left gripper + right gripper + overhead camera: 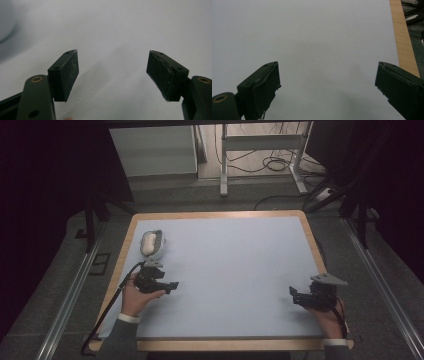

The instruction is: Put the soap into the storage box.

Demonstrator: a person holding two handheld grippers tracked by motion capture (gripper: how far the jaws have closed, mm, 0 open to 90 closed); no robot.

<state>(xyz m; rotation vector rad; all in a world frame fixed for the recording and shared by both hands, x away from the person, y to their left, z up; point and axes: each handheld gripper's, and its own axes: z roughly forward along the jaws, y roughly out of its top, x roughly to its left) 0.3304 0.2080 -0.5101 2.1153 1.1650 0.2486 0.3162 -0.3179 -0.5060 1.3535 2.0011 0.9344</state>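
Pale blue sheeting covers the table [235, 270] under both tools, with a bare wooden rim around it. The left gripper [171, 286] lies low over the sheet close to the near-left edge, its jaws pointing toward the middle of the table, parted, with nothing between the pads [71, 72]. The hand [134, 297] behind it rests near the rim, forearm coming in from the near side. Just beyond this gripper, apart from it, sits a light-coloured computer mouse [151, 243], near the far-left corner. The right gripper [293, 293] rests near the right rim, jaws spread wide and empty, facing inward. A broad stretch of bare sheet lies between the two grippers.
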